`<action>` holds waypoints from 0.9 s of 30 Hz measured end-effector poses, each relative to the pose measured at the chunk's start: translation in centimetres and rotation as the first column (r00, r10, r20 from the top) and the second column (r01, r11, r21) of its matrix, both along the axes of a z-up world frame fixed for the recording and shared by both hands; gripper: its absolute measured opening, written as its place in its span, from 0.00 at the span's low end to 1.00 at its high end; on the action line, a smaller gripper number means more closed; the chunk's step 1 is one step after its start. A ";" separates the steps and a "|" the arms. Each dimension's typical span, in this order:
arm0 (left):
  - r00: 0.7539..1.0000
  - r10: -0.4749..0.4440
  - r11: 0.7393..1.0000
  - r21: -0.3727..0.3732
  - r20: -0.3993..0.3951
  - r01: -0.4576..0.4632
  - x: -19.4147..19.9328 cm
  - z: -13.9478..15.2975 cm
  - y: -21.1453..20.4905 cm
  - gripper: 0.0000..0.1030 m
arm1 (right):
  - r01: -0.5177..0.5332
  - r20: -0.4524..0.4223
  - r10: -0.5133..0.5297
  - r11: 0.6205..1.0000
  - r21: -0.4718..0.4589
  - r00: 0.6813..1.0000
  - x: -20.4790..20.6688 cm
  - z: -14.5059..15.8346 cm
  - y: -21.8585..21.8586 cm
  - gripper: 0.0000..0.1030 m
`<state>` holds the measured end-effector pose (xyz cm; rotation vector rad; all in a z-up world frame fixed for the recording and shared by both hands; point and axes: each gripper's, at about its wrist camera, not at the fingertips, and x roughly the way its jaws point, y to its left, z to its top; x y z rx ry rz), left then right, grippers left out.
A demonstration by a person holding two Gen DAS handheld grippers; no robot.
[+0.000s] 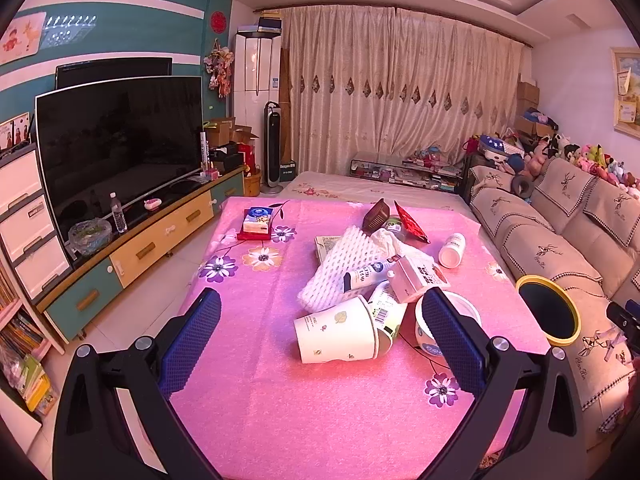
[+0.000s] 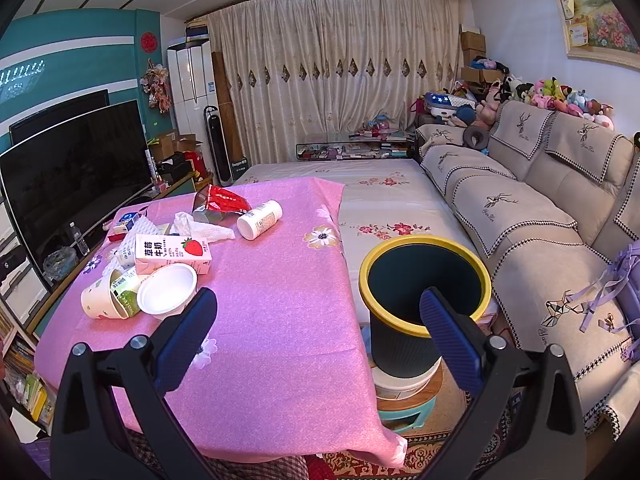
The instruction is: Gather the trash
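Observation:
A heap of trash lies on the pink table (image 1: 280,400): a paper cup (image 1: 336,334) on its side, a white bowl (image 1: 424,330), a strawberry milk carton (image 1: 418,278), a white foam net (image 1: 344,266), a white pill bottle (image 1: 452,250), a red wrapper (image 1: 412,222). My left gripper (image 1: 320,316) is open and empty, just short of the cup. My right gripper (image 2: 318,312) is open and empty, between the table (image 2: 280,320) and the yellow-rimmed dark bin (image 2: 424,284). The carton (image 2: 172,254), bowl (image 2: 168,290) and bottle (image 2: 260,220) lie to its left.
The bin (image 1: 550,308) stands on stacked stools off the table's right edge, beside a beige sofa (image 2: 540,220). A tissue box (image 1: 258,220) sits at the table's far left. A TV (image 1: 120,144) on a low cabinet is to the left.

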<state>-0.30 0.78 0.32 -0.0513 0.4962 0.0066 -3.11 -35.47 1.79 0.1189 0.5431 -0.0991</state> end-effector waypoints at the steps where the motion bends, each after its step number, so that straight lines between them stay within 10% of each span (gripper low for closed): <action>1: 1.000 -0.002 1.000 0.002 -0.002 0.002 0.0 0.0 0.0 0.96 | -0.001 0.000 0.001 1.000 0.000 1.000 0.0 0.0 0.0 0.94; 27: 1.000 -0.020 0.999 0.045 0.000 0.020 0.0 0.1 -0.9 0.96 | -0.008 -0.010 0.008 1.000 0.014 1.000 0.3 -0.5 -0.1 0.94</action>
